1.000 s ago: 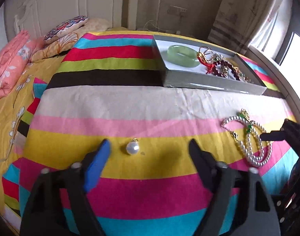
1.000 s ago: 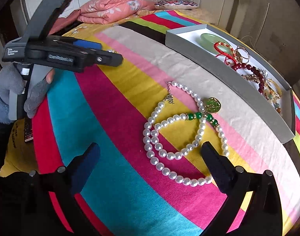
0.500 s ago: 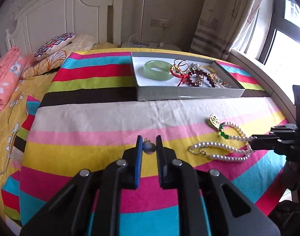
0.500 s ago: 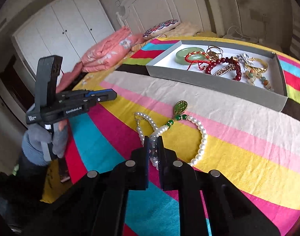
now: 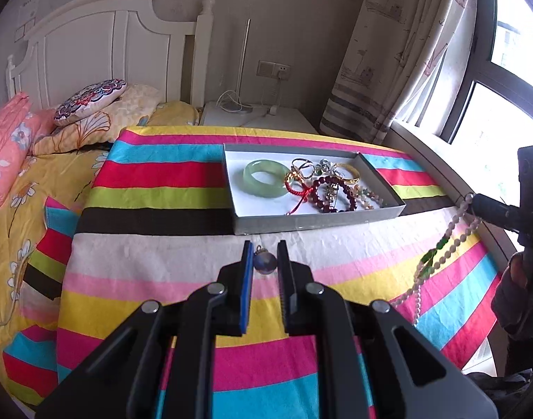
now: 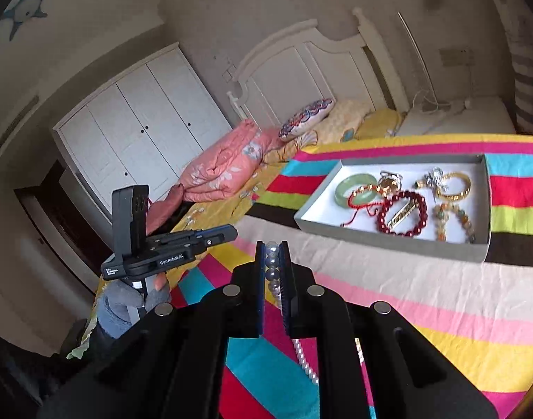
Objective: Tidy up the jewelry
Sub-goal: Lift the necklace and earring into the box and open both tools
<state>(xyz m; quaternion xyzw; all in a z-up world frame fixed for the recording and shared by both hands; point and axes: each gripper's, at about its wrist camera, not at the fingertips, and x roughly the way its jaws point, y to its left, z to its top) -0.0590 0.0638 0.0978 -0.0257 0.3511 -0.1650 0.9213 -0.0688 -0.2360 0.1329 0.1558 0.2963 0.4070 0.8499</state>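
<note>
On the striped bed (image 5: 154,216), the tray (image 5: 315,221) sits near the far edge. The left gripper (image 5: 264,262) pinches a pendant (image 5: 265,262) and the right gripper (image 6: 272,262) clamps a necklace (image 6: 271,269); both likely need carrying over the tray and releasing.

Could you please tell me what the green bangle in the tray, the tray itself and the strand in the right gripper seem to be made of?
Green bangle: pale, translucent and glossy, likely jade or glass.
Tray: thin, matte grey walls with a white inside, probably cardboard.
Strand clamped in the right gripper: round, whitish, lustrous beads, pearl or imitation pearl; the look cannot settle which.
</note>
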